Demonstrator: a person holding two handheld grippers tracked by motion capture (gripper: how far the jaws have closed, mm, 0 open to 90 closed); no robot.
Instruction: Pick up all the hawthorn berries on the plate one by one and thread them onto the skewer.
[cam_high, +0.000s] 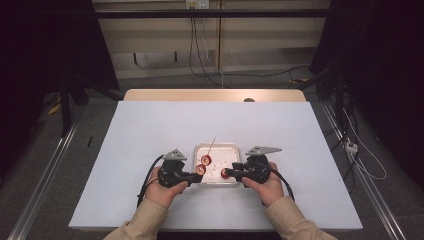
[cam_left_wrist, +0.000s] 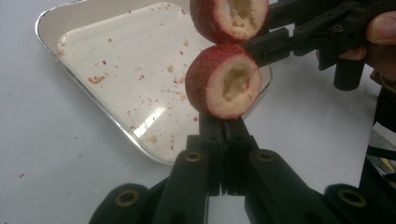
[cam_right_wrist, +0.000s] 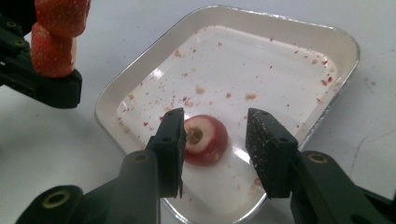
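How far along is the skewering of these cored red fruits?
Done: two cored fruits sit stacked on the skewer, apparently held by the shut left hand-held gripper. In hand: the right hand-held gripper, jaws apart, straddles a third fruit lying in the crumb-strewn tray. Left: grip that fruit and thread it on.

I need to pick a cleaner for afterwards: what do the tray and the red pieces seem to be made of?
The tray looks like thin metal foil with a glossy white inside: its rim is silvery and crimped, and its floor reflects light. The red pieces look like cored fruit, perhaps hawthorn: speckled red skin, pale crumbly flesh, a hollow middle. Red crumbs litter the tray.
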